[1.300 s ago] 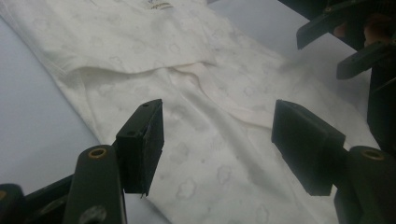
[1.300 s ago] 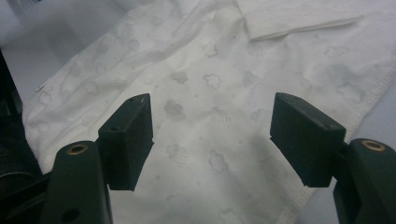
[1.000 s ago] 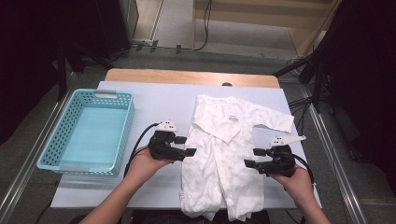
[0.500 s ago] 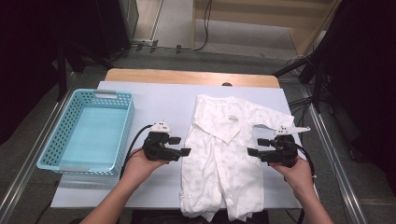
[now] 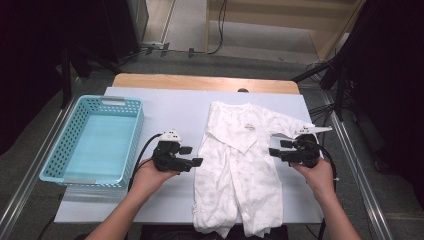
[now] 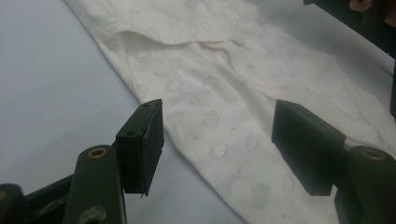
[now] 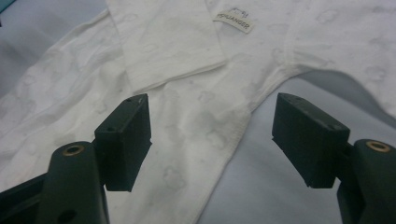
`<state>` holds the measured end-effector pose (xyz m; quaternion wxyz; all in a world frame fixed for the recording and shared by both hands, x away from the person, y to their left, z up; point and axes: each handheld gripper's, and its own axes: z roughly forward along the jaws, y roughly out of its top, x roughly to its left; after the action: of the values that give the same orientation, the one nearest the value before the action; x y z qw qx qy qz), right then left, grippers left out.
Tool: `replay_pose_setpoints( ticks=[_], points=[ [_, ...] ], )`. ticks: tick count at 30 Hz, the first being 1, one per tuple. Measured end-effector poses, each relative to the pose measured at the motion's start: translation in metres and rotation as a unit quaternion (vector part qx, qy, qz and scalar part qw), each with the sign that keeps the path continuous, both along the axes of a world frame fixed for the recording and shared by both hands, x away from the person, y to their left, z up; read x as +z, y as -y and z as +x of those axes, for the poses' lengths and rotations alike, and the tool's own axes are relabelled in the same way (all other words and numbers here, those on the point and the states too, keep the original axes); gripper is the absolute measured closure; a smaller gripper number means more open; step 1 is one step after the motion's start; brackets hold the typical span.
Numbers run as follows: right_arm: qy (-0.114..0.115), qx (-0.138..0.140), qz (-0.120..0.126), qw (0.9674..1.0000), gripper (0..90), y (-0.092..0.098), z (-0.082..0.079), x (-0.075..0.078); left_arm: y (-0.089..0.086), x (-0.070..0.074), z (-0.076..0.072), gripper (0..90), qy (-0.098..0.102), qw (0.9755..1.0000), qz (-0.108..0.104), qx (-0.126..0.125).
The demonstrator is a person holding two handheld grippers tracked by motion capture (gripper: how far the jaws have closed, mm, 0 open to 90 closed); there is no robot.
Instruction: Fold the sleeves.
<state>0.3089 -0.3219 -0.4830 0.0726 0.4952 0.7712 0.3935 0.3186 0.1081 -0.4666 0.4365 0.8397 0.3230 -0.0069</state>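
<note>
Garment: white baby romper [image 5: 240, 170], spread flat on the pale sheet [image 5: 170, 107] right of centre, neck toward the far edge, legs hanging over the near edge; label near the collar, one front flap folded over.
Basket: teal basket [image 5: 60, 165] at the left, well apart from the romper, nothing in it.
Left gripper [image 5: 192, 156]: just beside the romper's left side edge, pointed at it; jaws parted, nothing between them but air above the hem. Pads [image 6: 144, 140] straddle the edge in the left gripper view, no contact with cloth.
Right gripper [image 5: 274, 146]: at the romper's right side, just under the sleeve; jaws wide apart, nothing held. Pads [image 7: 126, 140] frame the armpit seam in the right gripper view, one over cloth, one over bare sheet.
Risk, pinch: thin layered cloth; a shallow bite likely to catch the top layer alone, so the front opens instead of the body folding.
Risk, sheet: a jaw driven too low could nip the sheet along with the hem and drag it.
Risk, uneven pull: the two grippers sit at different heights along the body; lifting from there would probably skew any fold.
Risk, overhang: legs past the table edge could pull the whole piece toward the person once a side is lifted.
Change, right: nearer the sleeve and farther up the table than a second ago, then beside the waist.
Change, left: barely shifted; jaw gap unchanged.
Change, romper: lies as before.
</note>
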Motion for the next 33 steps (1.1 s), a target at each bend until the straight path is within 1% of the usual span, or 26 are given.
replay_pose_setpoints(
  ticks=[5, 8, 11, 20, 27, 29, 31, 33],
  points=[
    [-0.002, -0.011, -0.002, 0.9999, 27.3, 0.005, 0.011, -0.003, 0.000, -0.001, 0.001, 34.5, 0.000, 1.0000, 0.000, 0.000],
    [-0.005, -0.017, -0.005, 0.9998, 27.5, 0.009, 0.015, -0.004, 0.000, -0.001, 0.001, 34.5, 0.000, 1.0000, 0.004, 0.001],
    [-0.008, -0.023, -0.008, 0.9997, 27.6, 0.012, 0.018, -0.005, 0.000, -0.002, 0.001, 34.5, -0.001, 1.0000, 0.003, 0.002],
    [-0.015, -0.047, -0.015, 0.9987, 28.4, 0.029, 0.033, -0.008, 0.000, -0.003, 0.000, 34.5, 0.000, 1.0000, 0.003, 0.002],
    [-0.021, -0.060, -0.020, 0.9978, 29.2, 0.041, 0.043, -0.010, -0.004, -0.005, -0.003, 34.5, 0.002, 1.0000, 0.002, 0.007],
    [-0.022, -0.063, -0.013, 0.9977, 29.5, 0.045, 0.045, -0.011, -0.005, -0.005, -0.005, 34.5, 0.002, 1.0000, 0.003, 0.007],
    [-0.024, -0.061, -0.017, 0.9977, 29.6, 0.047, 0.046, -0.011, -0.006, -0.005, -0.007, 34.5, 0.003, 1.0000, 0.002, 0.009],
    [-0.023, -0.066, -0.015, 0.9975, 29.6, 0.050, 0.048, -0.011, -0.007, -0.005, -0.008, 34.5, 0.002, 0.9999, 0.003, 0.010]
  ],
)
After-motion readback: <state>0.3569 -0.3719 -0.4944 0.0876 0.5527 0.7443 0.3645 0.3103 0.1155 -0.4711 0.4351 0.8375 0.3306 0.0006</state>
